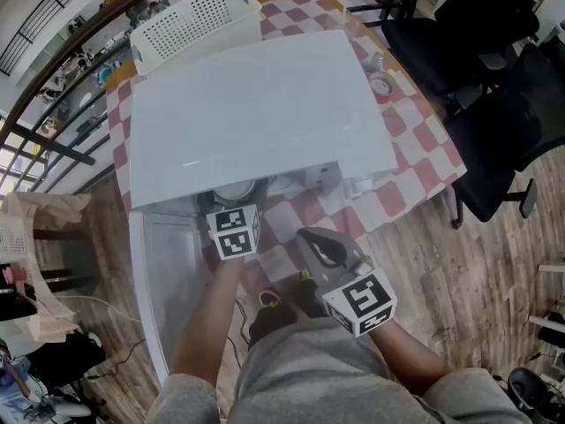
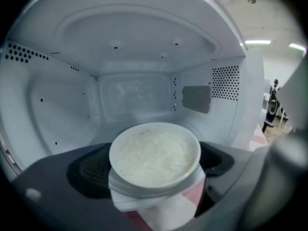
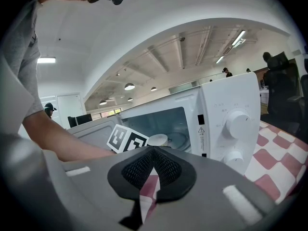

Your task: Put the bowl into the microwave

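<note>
A white bowl (image 2: 154, 153) filled with rice sits between the jaws of my left gripper (image 2: 154, 166), which is shut on its rim. The bowl is held just inside the open white microwave (image 2: 139, 100), above the cavity floor. From the head view, the left gripper (image 1: 233, 208) reaches under the microwave's top (image 1: 256, 104), and the bowl's edge (image 1: 237, 191) shows at the opening. My right gripper (image 1: 313, 239) hangs in front of the microwave, shut with nothing in it. In the right gripper view, the right gripper (image 3: 153, 170) faces the bowl (image 3: 157, 139) and the control knobs (image 3: 238, 124).
The microwave door (image 1: 168, 272) swings open to the left of my arms. A white perforated basket (image 1: 196, 20) stands behind the microwave on the red-checked tablecloth (image 1: 415, 148). A tape roll (image 1: 381, 87) lies at the right. Black office chairs (image 1: 494, 104) crowd the table's right side.
</note>
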Action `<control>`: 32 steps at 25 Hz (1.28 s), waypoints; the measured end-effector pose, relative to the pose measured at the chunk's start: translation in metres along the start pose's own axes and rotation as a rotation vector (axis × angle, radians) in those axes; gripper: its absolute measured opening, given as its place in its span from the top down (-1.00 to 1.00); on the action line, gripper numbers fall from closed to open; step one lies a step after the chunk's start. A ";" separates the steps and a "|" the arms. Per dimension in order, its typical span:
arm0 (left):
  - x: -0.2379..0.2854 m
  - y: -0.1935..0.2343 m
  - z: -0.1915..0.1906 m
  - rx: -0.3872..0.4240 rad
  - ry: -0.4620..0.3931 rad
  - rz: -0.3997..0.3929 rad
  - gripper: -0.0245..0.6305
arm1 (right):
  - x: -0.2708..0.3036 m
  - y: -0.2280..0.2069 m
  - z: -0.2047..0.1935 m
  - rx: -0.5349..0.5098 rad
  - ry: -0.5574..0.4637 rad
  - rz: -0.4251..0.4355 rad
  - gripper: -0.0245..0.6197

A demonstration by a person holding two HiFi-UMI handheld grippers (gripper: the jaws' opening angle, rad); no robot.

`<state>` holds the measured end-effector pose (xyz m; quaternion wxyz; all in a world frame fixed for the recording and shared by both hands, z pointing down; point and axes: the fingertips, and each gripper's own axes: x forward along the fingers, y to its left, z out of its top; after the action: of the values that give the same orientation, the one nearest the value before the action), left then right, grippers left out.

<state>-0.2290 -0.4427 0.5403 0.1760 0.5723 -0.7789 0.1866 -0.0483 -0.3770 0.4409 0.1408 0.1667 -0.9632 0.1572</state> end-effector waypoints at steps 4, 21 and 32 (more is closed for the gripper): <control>-0.022 0.002 -0.002 -0.022 -0.018 -0.002 -0.73 | -0.007 -0.008 0.005 0.007 -0.009 -0.014 0.93; -0.203 -0.061 0.049 -0.085 -0.238 -0.208 0.01 | -0.073 0.012 0.059 0.005 -0.100 -0.121 0.93; -0.311 -0.067 0.062 -0.056 -0.312 -0.376 0.89 | -0.100 0.090 0.059 -0.027 -0.130 -0.235 0.93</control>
<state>-0.0809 -0.2350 0.3409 0.1012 0.7238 -0.6814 0.0381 -0.0034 -0.2896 0.3320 0.0977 0.2862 -0.9462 0.1154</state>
